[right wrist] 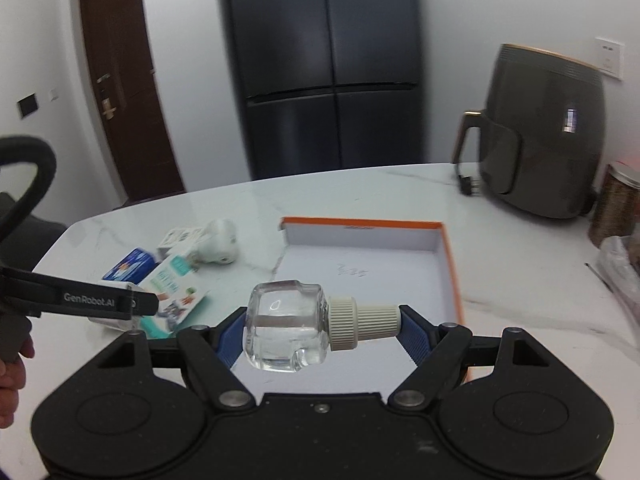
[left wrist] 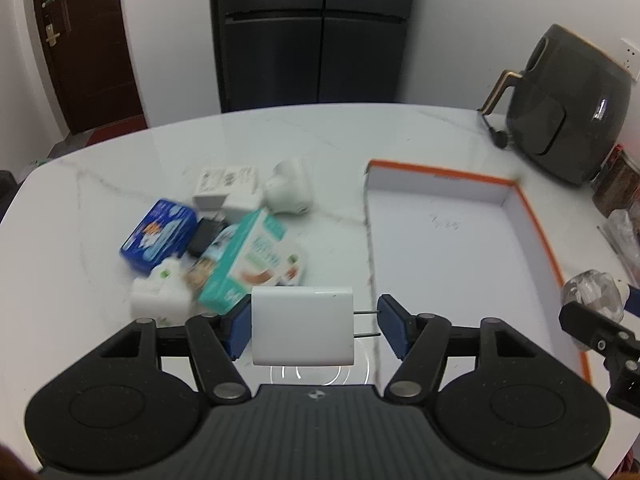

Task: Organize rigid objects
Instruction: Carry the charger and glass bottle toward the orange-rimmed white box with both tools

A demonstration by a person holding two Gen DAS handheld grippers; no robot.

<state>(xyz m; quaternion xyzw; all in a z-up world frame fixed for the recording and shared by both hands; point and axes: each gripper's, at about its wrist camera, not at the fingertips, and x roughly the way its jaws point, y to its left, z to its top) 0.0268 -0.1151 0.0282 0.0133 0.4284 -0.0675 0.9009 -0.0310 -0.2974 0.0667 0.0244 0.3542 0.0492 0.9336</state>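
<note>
A white square plastic charger (left wrist: 302,325) with two metal prongs pointing right sat between the left fingers (left wrist: 236,330). A clear square glass bottle (right wrist: 288,326) with a ribbed cream cap lay sideways between the right fingers (right wrist: 412,336), above the orange-rimmed white cardboard tray (right wrist: 450,256).

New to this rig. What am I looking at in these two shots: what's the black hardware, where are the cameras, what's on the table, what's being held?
No robot arm here: a person holds a two-finger gripper in each hand, each with a fisheye camera looking along its blue-padded fingers.

Left wrist view: the left gripper carries a white plug adapter. The prongs point at the right pad without touching it, so the grip is unclear.

Right wrist view: the right gripper is shut on a clear glass bottle with a ribbed cream cap, held sideways.

On the marble table: a pile of small boxes and white items, an orange-edged tray with nothing in it, and a dark air fryer at the back.
</note>
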